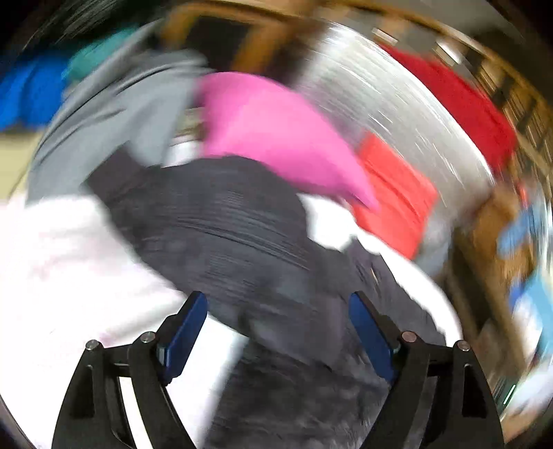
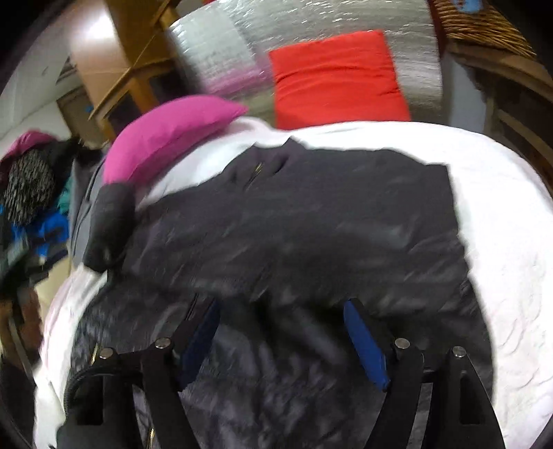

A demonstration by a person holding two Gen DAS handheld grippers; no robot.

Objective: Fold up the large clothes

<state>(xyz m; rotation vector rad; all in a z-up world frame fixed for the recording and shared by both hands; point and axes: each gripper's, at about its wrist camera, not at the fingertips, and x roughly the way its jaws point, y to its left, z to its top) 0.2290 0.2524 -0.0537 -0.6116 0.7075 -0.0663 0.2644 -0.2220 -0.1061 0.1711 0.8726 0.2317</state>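
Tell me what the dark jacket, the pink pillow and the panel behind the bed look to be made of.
Dark jacket: probably thin synthetic shell, slight sheen, crinkled.
Pink pillow: matte woven cloth, likely cotton; soft, plump.
Panel: silvery foil-like sheet with glinting, dimpled texture, possibly insulation; blur leaves this uncertain.

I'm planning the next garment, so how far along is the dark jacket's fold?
Done: the dark jacket lies on the white bedding as a roughly rectangular bundle, one cuff sticking out beside the pink pillow. In hand: nothing; the left gripper and right gripper stand open above it. Left: tucking that cuff, then the clothes pile.
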